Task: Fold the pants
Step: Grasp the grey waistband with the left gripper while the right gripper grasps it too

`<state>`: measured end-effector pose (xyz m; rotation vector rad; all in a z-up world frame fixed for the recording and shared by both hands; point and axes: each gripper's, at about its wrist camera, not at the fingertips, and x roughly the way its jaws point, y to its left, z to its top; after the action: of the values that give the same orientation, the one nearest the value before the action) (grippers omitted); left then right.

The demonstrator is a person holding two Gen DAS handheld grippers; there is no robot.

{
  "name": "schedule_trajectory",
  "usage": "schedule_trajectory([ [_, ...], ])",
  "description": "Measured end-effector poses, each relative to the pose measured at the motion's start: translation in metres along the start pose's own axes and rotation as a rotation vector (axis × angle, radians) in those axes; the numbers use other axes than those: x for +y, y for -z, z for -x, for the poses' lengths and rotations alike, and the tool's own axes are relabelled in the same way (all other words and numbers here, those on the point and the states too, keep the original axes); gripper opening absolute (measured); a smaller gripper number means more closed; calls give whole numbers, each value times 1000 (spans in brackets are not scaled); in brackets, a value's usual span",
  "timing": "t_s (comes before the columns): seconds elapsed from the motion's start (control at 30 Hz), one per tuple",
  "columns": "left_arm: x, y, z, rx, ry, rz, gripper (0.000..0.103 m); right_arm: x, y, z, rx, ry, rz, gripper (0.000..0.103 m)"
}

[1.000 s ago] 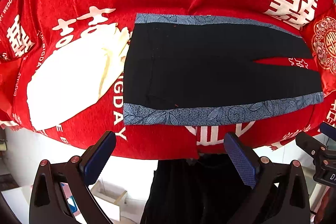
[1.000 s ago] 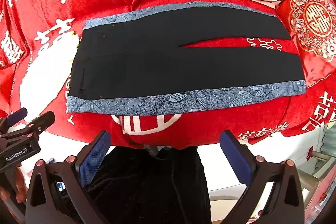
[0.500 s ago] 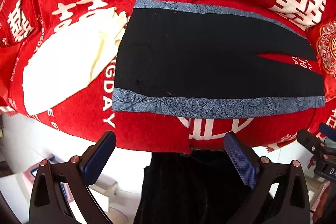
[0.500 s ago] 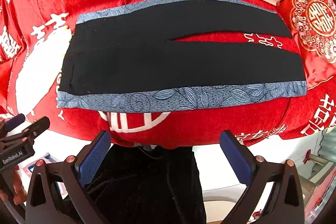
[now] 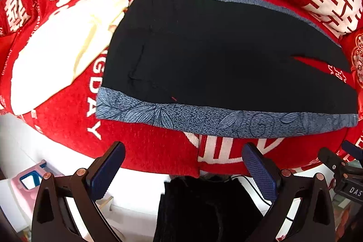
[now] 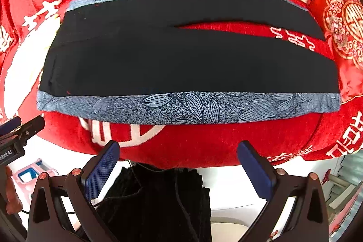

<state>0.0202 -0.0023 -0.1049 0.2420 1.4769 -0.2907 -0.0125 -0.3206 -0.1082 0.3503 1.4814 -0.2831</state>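
Left wrist view: white cloth [image 5: 54, 56] at left, pants [image 5: 226, 60] flat mid-frame on red blanket [image 5: 147, 151]. Your left gripper [image 5: 183, 170] sits bottom centre, spread wide, empty. Right gripper [image 6: 178, 168] likewise, below the pants' hem.

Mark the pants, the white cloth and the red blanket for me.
pants [image 6: 181, 65], right wrist view, on the black middle of the near leg.
white cloth [image 5: 52, 56], left wrist view, on its flat middle.
red blanket [image 6: 215, 140], right wrist view, on the bare near edge.
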Motion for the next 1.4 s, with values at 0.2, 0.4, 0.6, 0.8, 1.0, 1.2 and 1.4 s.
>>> schedule_trajectory([
  [0.2,22,-2,-26,-4,59,41,103,-7,2,-32,6,-111,-76,103],
  [0.4,50,0,-50,-39,151,101,83,-23,7,-60,-13,-423,-227,89],
  [0.6,65,10,-85,10,271,156,63,-28,20,-104,39,-673,-298,45],
  [0.8,68,11,-100,0,344,242,75,-42,26,-127,17,-734,-340,45],
  [1.0,53,2,-101,-14,353,251,76,-54,20,-128,-40,-811,-403,47],
  [1.2,48,-9,-105,-40,388,301,83,-56,9,-131,-67,-848,-404,47],
  [1.4,33,-17,-109,-25,350,336,88,-65,18,-141,-67,-929,-501,47],
])
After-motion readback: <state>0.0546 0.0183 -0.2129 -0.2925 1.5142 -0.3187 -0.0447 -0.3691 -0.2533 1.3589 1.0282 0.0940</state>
